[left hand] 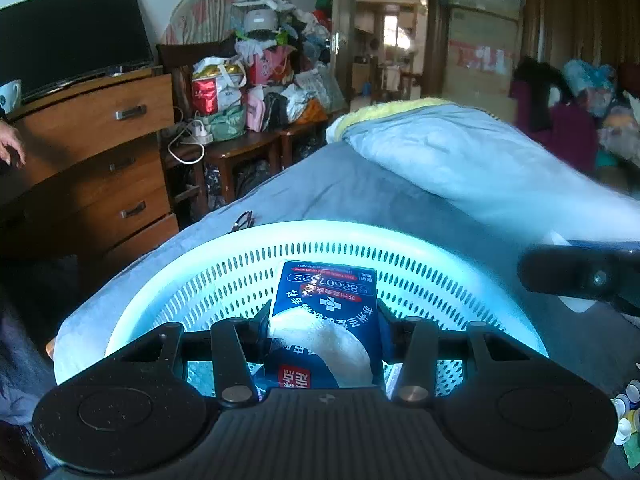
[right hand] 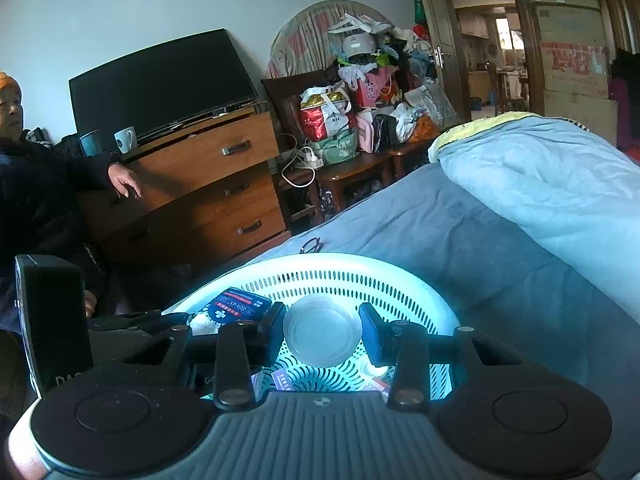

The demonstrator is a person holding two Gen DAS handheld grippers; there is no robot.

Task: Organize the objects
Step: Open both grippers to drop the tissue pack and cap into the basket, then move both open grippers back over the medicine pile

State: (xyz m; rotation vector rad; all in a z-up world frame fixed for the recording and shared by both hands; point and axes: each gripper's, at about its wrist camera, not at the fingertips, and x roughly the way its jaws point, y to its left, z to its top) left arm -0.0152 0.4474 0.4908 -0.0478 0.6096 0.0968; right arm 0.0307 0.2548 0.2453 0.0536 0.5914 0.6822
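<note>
Left gripper [left hand: 324, 320] is over the white perforated basket [left hand: 224, 276], and its two fingers [left hand: 262, 322] are clamped on a blue packet [left hand: 326, 296] printed with a white cross and a phone number. The packet stands between the finger pads, one pad touching each side, its top end poking forward past the tips toward the basket's far wall. One blue packet in this grip, and it hangs above the basket's interior.

Over to the right gripper [right hand: 322, 330]: the fingers [right hand: 374, 336] are spread, and a round clear lid or cup [right hand: 322, 334] sits in the gap between them. The left pad looks close to its edge, the right pad stands just beside it; whether either pad touches is hard to tell. The round piece is over the basket floor, near the middle.

From the right wrist view the same blue packet [right hand: 236, 308] shows at the basket's left side, held by the other gripper. At the bottom of the basket [right hand: 404, 284], a few small packets and a little white bottle peek out beneath the fingers, too hidden to count.

One basket, and it rests on the bed [right hand: 440, 232] with its blue cover. One pair of glasses [right hand: 311, 245] lies on the bed just beyond the basket's far rim. A folded light-blue quilt [right hand: 540, 184] lies further up the bed.
</note>
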